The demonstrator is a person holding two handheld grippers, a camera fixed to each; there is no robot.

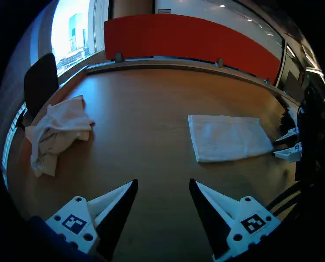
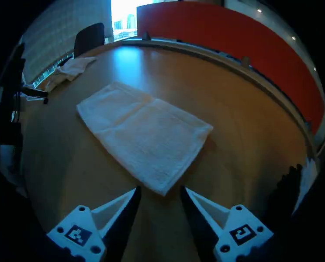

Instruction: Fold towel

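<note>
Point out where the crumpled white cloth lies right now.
In the left gripper view the crumpled white cloth lies at the left edge of the table, beside the black chair, well apart from the flat towel.

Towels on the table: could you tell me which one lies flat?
The towel just ahead of the right tongs lies flat and smooth; the other towel, near the black chair, is crumpled.

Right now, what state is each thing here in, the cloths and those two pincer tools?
flat towel: spread smooth on the table, not gripped.
crumpled towel: bunched in a heap near the table's edge.
left gripper: open, holding nothing, over bare table.
right gripper: open, fingertips at the flat towel's near corner, not closed on it.
chair: unoccupied, beside the table.
</note>
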